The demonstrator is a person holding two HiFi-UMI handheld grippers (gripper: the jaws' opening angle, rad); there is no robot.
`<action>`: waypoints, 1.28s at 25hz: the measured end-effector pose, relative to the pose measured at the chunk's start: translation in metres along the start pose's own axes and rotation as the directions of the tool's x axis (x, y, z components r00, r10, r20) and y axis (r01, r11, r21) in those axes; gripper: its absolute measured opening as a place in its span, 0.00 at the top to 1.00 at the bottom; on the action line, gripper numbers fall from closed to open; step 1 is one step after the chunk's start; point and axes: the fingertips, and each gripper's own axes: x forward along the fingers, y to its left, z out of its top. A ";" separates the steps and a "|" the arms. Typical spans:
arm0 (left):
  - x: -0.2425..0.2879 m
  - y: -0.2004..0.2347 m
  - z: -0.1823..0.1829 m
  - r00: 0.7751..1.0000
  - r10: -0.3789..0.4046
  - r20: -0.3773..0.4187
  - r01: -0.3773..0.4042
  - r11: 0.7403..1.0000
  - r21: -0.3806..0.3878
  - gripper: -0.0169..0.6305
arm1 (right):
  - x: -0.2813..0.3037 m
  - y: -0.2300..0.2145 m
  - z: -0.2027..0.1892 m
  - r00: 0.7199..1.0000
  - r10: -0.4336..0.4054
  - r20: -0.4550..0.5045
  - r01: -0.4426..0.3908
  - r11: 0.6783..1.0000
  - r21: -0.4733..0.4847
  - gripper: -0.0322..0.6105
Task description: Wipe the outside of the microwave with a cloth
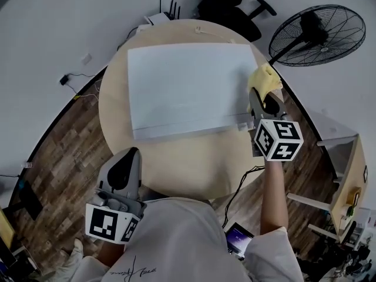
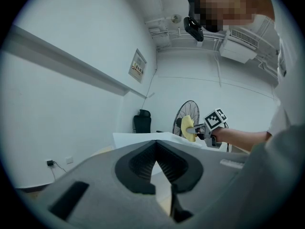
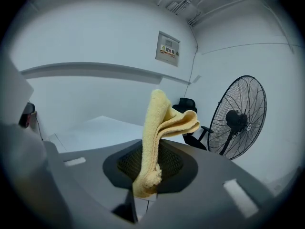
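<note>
Overall, a round table [image 1: 194, 169] carries the microwave [image 1: 185, 90], a white box seen from above that takes up most of the tabletop's far half.

A standing fan [image 1: 317, 34] is on the floor well off the microwave's far right corner. A dark office chair [image 1: 235, 7] stands beyond the microwave's far side, past the table edge. A small white router [image 1: 157, 17] sits on the table behind the microwave's far left corner.

The right gripper [image 1: 260, 101] is at the microwave's right edge, close to its far right corner, with the marker cube toward the person. Its jaws are clamped on the cloth [image 1: 264, 80], which is yellow and folded. The cloth rises from between the pads and flops over at its top. It overlaps the microwave's right edge in the head view. Whether it actually touches the casing cannot be told.

The left gripper [image 1: 130, 156] is well clear of the microwave, at the table's near left edge, close to the person's body. Its jaws are together with nothing between them, and they point toward the microwave's front left corner.
</note>
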 end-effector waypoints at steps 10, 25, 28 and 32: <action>0.007 -0.005 0.001 1.000 0.011 0.005 -0.011 0.999 -0.031 0.99 | 0.042 -0.034 -0.001 0.999 -0.004 -0.036 0.004 1.000 0.002 0.85; 0.013 0.000 -0.006 0.999 0.045 -0.022 -0.046 0.998 -0.039 0.99 | 0.115 -0.076 0.009 0.994 -0.069 -0.086 0.068 0.998 -0.016 0.85; 0.012 0.001 -0.007 0.999 0.046 -0.024 -0.047 0.998 -0.039 0.99 | 0.127 -0.082 0.006 0.992 -0.080 -0.102 0.078 0.997 -0.021 0.85; 0.012 0.001 -0.012 0.998 0.049 -0.038 -0.050 0.998 -0.035 0.99 | 0.143 -0.088 0.005 0.988 -0.096 -0.123 0.094 0.995 -0.026 0.85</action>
